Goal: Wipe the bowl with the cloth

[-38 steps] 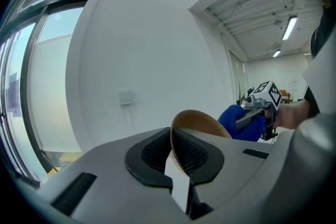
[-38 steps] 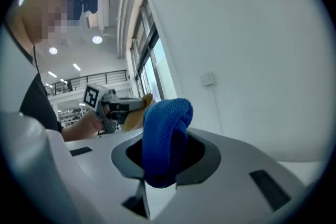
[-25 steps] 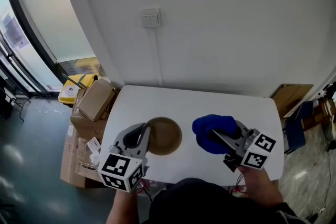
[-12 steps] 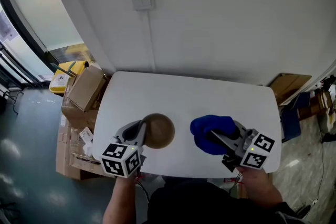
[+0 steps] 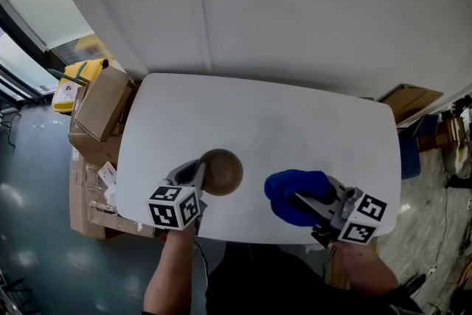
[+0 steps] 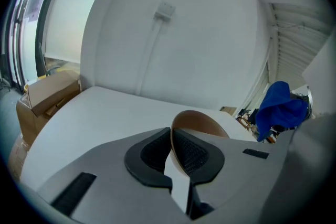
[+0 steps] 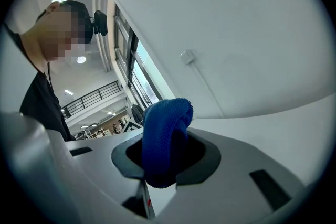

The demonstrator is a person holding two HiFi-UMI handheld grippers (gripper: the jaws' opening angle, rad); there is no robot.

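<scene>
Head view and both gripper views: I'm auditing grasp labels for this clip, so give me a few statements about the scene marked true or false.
1. The left gripper has its jaws closed on the rim of the brown bowl. True.
2. The blue cloth lies loose on the table. False: it is bunched and clamped in the jaws of the right gripper.
3. The cloth is pressed inside the bowl. False: in the head view the cloth sits apart from the bowl, to its right.
4. A cardboard box stands off the table's left end. True.
</scene>
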